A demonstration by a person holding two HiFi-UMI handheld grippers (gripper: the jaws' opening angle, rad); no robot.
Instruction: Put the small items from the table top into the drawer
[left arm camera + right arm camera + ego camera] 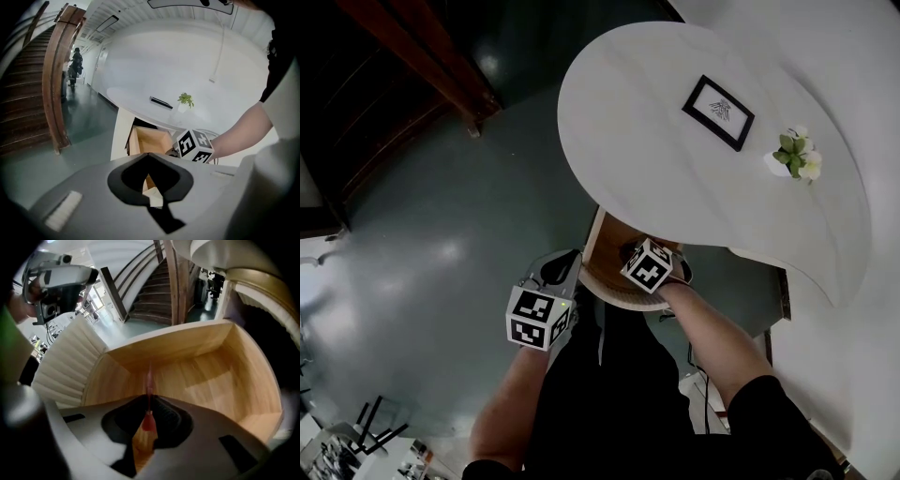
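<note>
A wooden drawer (pixel 602 242) stands pulled out from under the white oval table (pixel 647 103). My right gripper (pixel 149 397) is inside the drawer (pixel 211 380), shut on a thin red stick-like item (pixel 149 380) that points toward the back wall. In the head view only its marker cube (pixel 649 265) shows clearly. My left gripper (pixel 551 281) hangs left of the drawer, off the table. Its jaws (pixel 148 155) are closed with nothing between them, aimed toward the drawer (pixel 150 139). A black picture frame (pixel 718 112) and a small potted flower (pixel 795 155) sit on the table.
A dark wooden staircase (pixel 412 56) rises to the left over a grey-green floor (pixel 441 244). A person (pixel 75 65) stands far down the hall. A white fluted panel (pixel 65 366) flanks the drawer's left side. A white wall (pixel 862 56) borders the table's right.
</note>
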